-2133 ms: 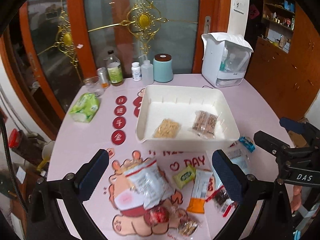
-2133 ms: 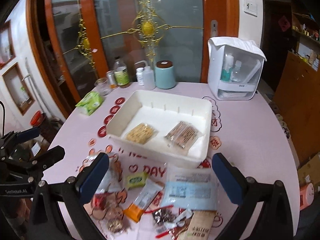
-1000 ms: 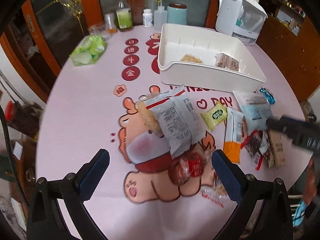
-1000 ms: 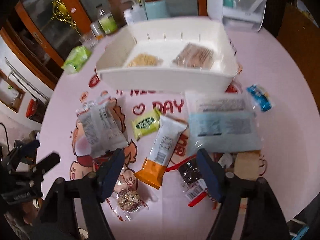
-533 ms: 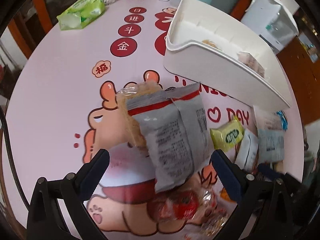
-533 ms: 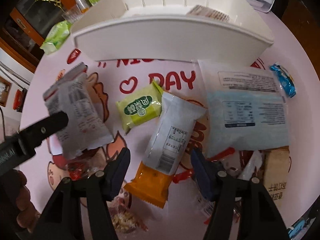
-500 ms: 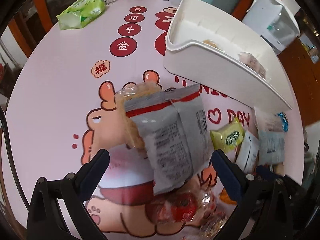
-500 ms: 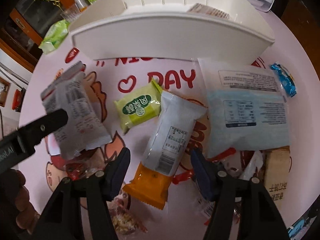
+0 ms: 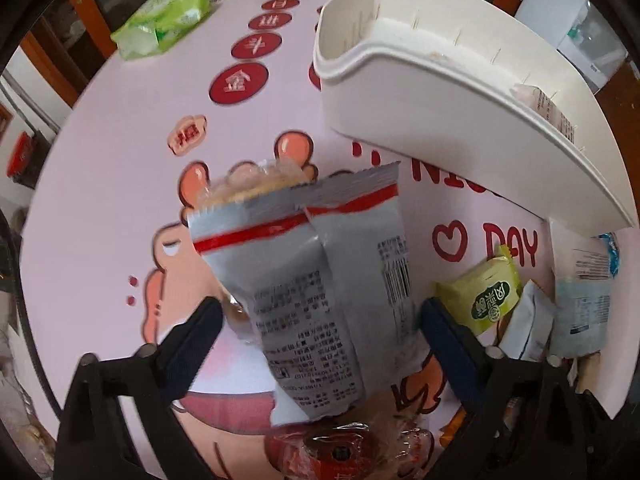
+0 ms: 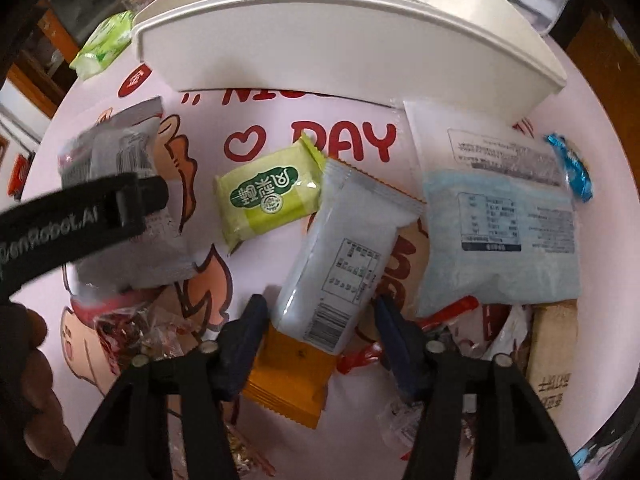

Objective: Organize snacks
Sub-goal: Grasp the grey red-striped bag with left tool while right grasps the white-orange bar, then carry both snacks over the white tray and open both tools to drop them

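Right wrist view: the right gripper [image 10: 320, 322] has just been closing around the white-and-orange snack bar [image 10: 340, 264] on the pink table [image 10: 620, 300], pads not visibly pressing, while the left gripper [image 9: 320, 330], jaws narrowing but wide, straddles the grey packet [image 9: 316, 280].

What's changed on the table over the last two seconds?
Both grippers dropped toward the snacks. The left gripper now straddles the grey packet, jaws closing slightly. The right gripper has been closing around the orange-ended packet. Nothing lifted; the white bin is unchanged.
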The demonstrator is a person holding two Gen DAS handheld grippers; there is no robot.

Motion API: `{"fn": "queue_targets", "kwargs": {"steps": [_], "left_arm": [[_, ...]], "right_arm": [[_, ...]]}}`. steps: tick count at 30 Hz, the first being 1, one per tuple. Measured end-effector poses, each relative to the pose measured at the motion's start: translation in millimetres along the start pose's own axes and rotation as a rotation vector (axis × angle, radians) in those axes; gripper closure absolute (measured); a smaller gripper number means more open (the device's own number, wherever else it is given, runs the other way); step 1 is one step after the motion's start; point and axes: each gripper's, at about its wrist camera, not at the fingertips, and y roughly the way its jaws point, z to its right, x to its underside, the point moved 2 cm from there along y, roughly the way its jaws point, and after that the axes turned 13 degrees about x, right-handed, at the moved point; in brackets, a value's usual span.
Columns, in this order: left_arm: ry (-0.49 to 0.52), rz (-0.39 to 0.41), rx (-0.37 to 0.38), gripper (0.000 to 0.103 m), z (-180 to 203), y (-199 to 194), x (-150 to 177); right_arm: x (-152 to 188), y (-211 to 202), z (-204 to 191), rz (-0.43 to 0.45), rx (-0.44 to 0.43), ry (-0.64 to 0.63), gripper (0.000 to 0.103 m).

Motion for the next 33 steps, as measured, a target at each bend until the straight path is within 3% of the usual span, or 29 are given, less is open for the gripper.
{"fn": "queue_targets", "kwargs": {"steps": [4, 10, 15, 23, 28, 33], "left_arm": [[0.000, 0.014, -0.003, 0.032, -1, -2, 1], [-0.008, -0.004, 0.048, 0.045, -8, -9, 10], [0.007, -0.005, 0.071, 0.046, -12, -21, 20], [0.095, 0.083, 0.096, 0.046, -7, -79, 29], [0.190, 0.167, 0.092, 0.046, 10, -125, 30], [0.264, 0.226, 0.084, 0.046, 25, -158, 9]], "right_arm": [[2, -1, 3, 0.007, -0.026, 0.017, 0.057], [8, -5, 11, 0.016, -0.081, 0.024, 0.062], [11, -22, 18, 0.058, -0.116, 0.032, 0.063], [9, -70, 38, 0.159, -0.169, 0.059, 0.063], [-6, -110, 53, 0.248, -0.182, 0.059, 0.063], [-39, -154, 71, 0.355, -0.153, 0.046, 0.063]]}}
